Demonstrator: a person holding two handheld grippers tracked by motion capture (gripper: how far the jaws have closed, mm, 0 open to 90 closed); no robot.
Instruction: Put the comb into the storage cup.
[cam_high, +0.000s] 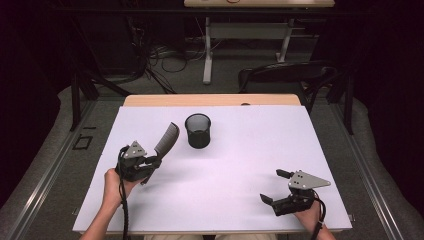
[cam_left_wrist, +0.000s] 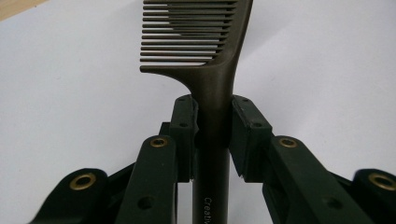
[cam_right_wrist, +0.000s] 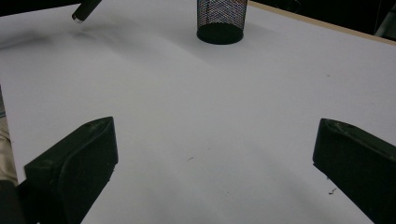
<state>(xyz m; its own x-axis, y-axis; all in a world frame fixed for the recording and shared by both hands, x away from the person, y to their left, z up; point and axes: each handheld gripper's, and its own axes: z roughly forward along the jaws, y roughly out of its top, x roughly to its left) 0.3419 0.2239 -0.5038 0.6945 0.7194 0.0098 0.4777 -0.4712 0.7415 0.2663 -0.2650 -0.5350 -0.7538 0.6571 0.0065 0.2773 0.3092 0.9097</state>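
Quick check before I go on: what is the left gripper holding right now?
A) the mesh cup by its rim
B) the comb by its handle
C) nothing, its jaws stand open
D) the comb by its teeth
B: in the left gripper view the left gripper has its jaws closed on the handle of the comb, with the teeth out past the pads; the mesh cup stands apart on the table.

One comb (cam_high: 167, 138) at the left of the tabletop (cam_high: 240, 170). One black mesh cup (cam_high: 198, 130) toward the far middle. Two grippers: the left gripper (cam_high: 155, 162) and the right gripper (cam_high: 276, 186), near side.
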